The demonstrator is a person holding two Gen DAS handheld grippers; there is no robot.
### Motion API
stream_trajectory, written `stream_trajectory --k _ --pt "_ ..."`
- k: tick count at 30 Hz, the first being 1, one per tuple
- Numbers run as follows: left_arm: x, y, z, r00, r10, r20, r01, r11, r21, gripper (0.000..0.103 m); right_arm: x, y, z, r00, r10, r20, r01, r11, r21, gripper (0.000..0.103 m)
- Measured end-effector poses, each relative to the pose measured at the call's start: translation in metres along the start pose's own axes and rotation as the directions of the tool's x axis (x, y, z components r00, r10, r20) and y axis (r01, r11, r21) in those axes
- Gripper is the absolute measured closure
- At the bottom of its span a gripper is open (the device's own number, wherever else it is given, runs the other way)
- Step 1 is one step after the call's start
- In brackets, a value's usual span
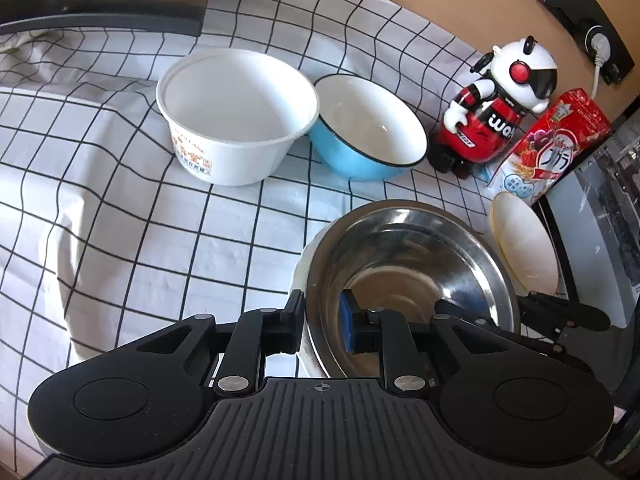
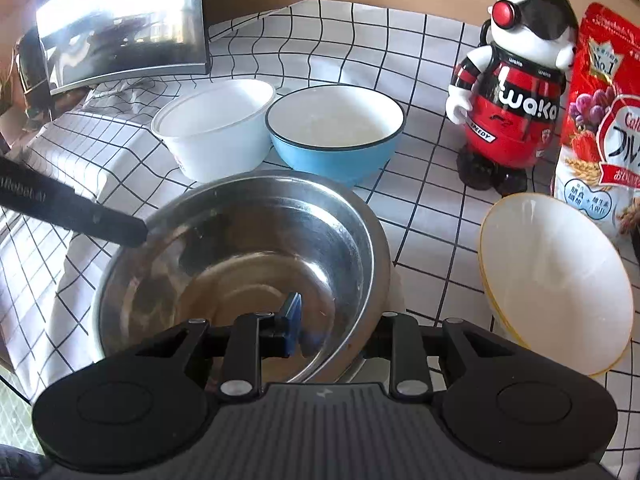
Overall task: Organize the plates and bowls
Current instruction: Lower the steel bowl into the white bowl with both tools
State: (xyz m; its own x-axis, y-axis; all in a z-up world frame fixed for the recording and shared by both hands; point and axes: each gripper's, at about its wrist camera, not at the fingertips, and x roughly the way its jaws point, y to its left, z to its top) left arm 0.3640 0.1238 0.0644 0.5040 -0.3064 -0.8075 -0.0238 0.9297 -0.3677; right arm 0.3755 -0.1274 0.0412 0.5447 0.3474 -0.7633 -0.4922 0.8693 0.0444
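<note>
A steel bowl rests inside a white dish on the checked cloth. My left gripper straddles its left rim, one finger outside and the blue pad inside, with a small gap to the wall, so it is open. My right gripper is shut on the bowl's right rim, blue pad inside and the other finger hidden outside. A white paper bowl and a blue enamel bowl stand side by side behind. A yellow-rimmed white bowl sits to the right.
A red and white robot toy and a red cereal bag stand at the back right. A shiny metal box is at the back left. The cloth lies wrinkled on the left.
</note>
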Motion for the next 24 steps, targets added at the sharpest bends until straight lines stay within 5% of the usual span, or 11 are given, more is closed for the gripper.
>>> stream_trajectory --k 24 --pt "-0.002 -0.003 -0.018 0.999 0.04 -0.014 -0.04 0.999 0.005 0.081 -0.024 -0.018 0.006 0.999 0.05 0.02 -0.053 0.985 0.163 0.057"
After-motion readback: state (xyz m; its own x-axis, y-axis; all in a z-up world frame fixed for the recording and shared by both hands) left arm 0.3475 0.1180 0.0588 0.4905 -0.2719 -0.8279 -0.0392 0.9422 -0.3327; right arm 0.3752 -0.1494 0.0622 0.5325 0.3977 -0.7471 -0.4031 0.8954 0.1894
